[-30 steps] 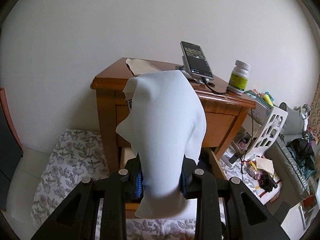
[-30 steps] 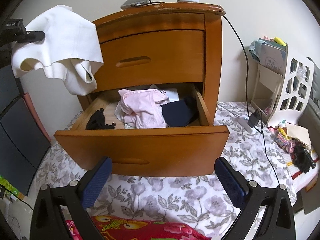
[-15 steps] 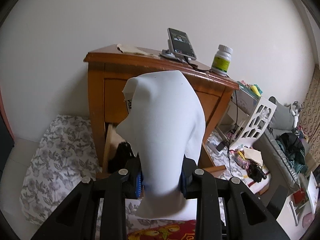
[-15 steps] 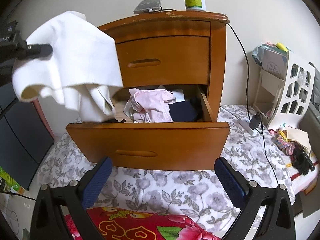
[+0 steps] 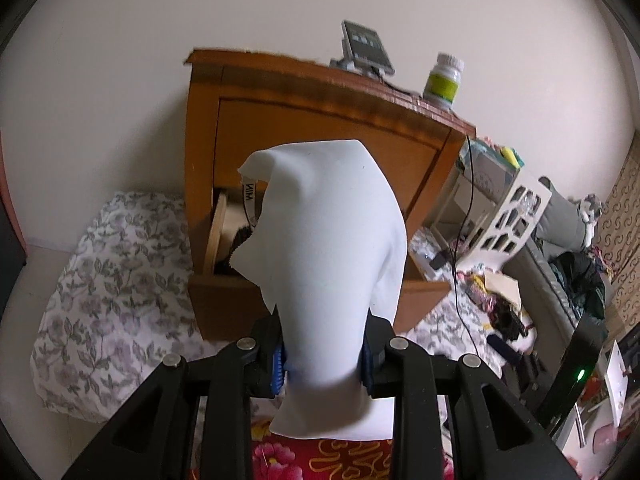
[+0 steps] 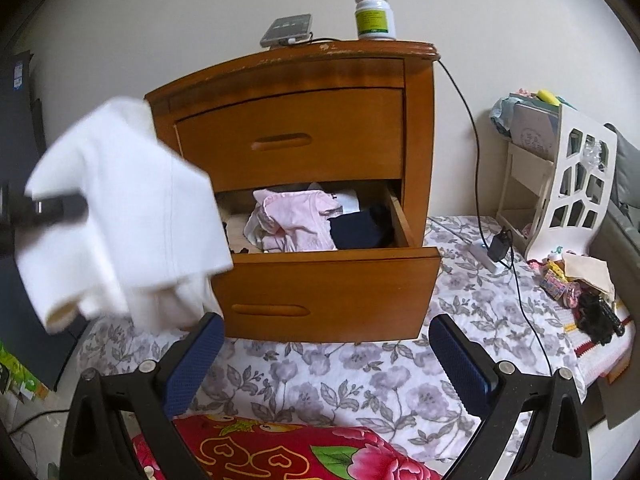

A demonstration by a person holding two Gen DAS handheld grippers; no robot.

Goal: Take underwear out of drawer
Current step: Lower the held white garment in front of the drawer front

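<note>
My left gripper (image 5: 324, 368) is shut on white underwear (image 5: 328, 256) that drapes over its fingers and hides much of the nightstand behind. From the right wrist view the same white underwear (image 6: 124, 216) hangs at the left, in front of the nightstand's corner, blurred. The wooden nightstand (image 6: 288, 120) has its lower drawer (image 6: 328, 292) pulled out, with pink clothing (image 6: 296, 220) and a dark garment (image 6: 360, 230) inside. My right gripper (image 6: 324, 356) stands open and empty in front of the drawer, above the floral sheet.
A phone (image 6: 286, 30) and a pill bottle (image 6: 374, 14) stand on the nightstand top, with a black cable (image 6: 476, 152) running down its right side. A white cut-out rack (image 6: 560, 184) and clutter lie to the right. A red floral blanket (image 6: 288, 452) is nearest me.
The white underwear and the left gripper have come down and toward the right gripper, from level with the upper drawer to in front of the open drawer. The right gripper has drawn back slightly.
</note>
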